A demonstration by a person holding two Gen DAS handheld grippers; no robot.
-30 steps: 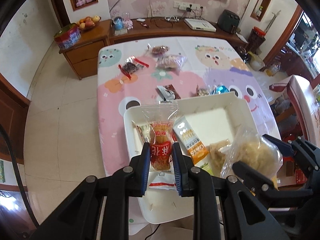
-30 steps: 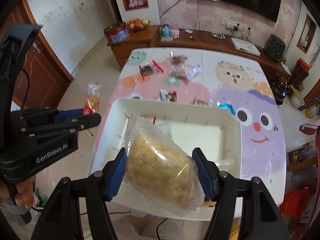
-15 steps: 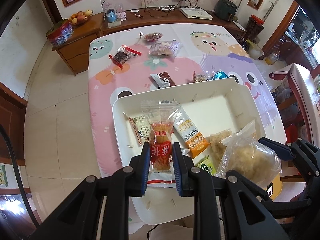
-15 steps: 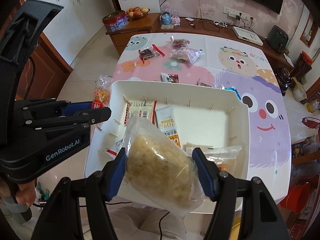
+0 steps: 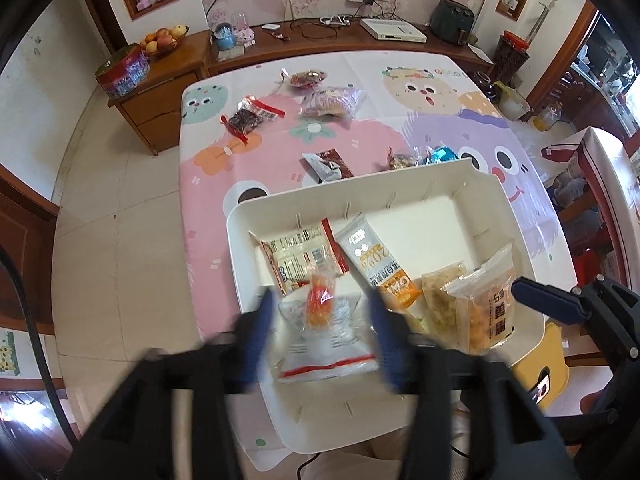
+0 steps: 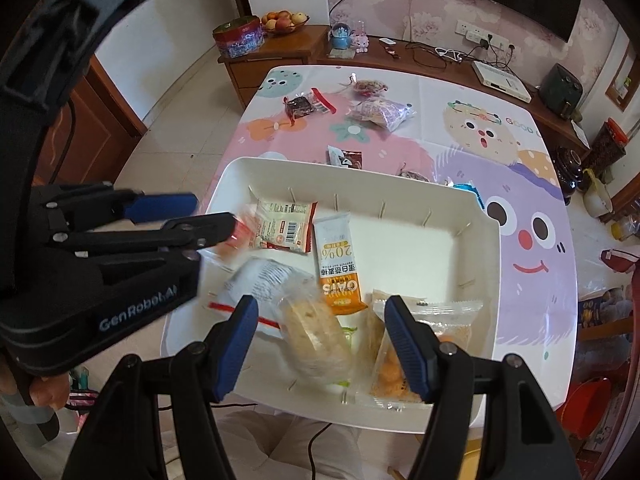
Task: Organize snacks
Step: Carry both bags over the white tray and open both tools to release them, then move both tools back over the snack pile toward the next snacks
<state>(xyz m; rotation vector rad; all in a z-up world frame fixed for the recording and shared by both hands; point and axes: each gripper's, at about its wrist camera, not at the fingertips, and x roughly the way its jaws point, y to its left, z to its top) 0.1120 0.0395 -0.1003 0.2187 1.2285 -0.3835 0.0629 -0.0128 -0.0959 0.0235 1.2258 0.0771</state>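
The white tray (image 5: 360, 188) stands at the near end of the cartoon-print table. My left gripper (image 5: 320, 336) is blurred and its jaws are opening. The clear packet with the red-orange snack (image 5: 324, 316) lies between them on the tray floor, free of the pads. Seen in the right wrist view, the left gripper (image 6: 216, 212) hangs over the tray's left side (image 6: 320, 168). My right gripper (image 6: 320, 346) is open above the tray. The clear bag of pale puffed snack (image 6: 316, 340) sits below and between its fingers, touching neither pad, and lies in the tray (image 5: 440, 300).
An oat bar (image 5: 376, 264), a white-and-red packet (image 5: 300, 256) and an orange snack bag (image 5: 488, 312) also lie in the tray. Several loose snacks (image 5: 332, 100) sit on the table beyond it. A yellow stool (image 5: 540, 364) stands by the tray's right corner.
The left jaws have parted and let the red-orange packet down into the tray. The puffed-snack bag has left the right pads and dropped into the tray.
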